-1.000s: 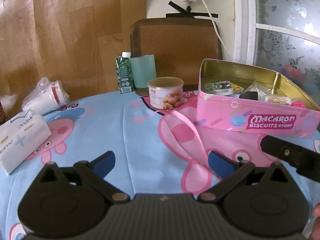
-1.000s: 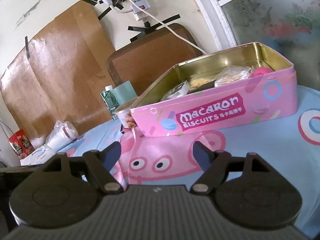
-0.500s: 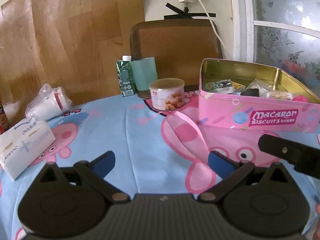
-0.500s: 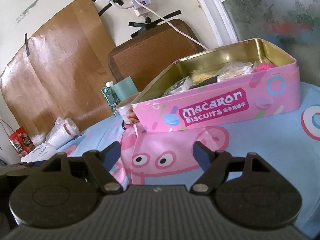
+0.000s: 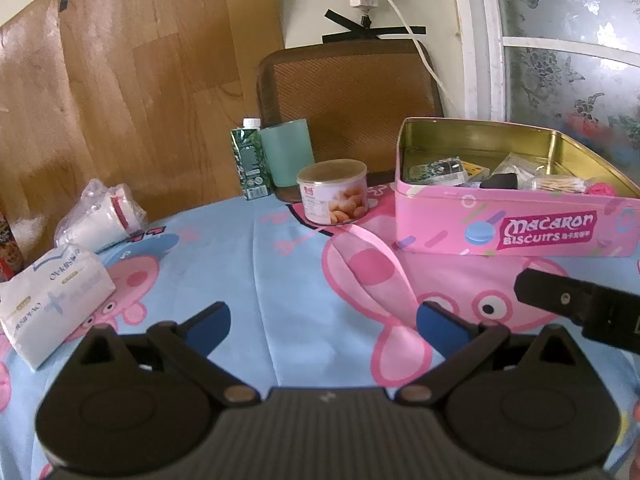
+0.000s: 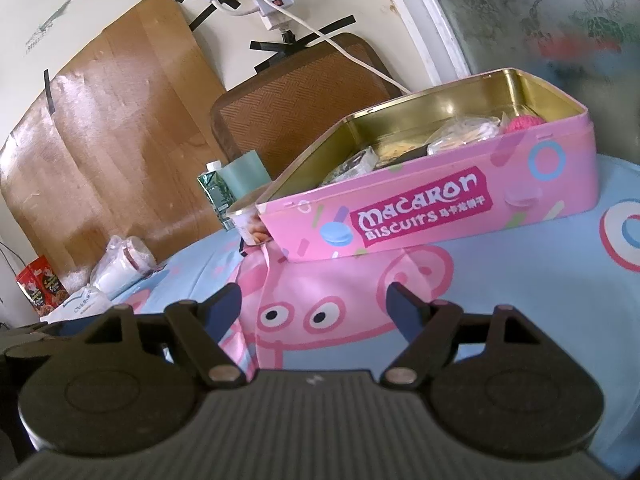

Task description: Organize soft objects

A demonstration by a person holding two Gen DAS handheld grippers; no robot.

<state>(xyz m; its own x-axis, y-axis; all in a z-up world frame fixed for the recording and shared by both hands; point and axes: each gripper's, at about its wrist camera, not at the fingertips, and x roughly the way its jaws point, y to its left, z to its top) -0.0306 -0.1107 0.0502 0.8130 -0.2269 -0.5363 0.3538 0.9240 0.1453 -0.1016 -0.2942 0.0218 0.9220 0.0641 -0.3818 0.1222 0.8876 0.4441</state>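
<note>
Left claw (image 5: 323, 322) open, empty; tissue pack (image 5: 50, 296) far left.

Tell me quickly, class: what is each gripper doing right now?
Left gripper: open, holding nothing, above the tablecloth.
Right gripper: open, holding nothing, facing the pink tin.

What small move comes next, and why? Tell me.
Probably swing the left gripper left toward the tissue pack. Both grippers are open and empty, the pack lies loose on the tablecloth, and the pink tin stands open.
</note>
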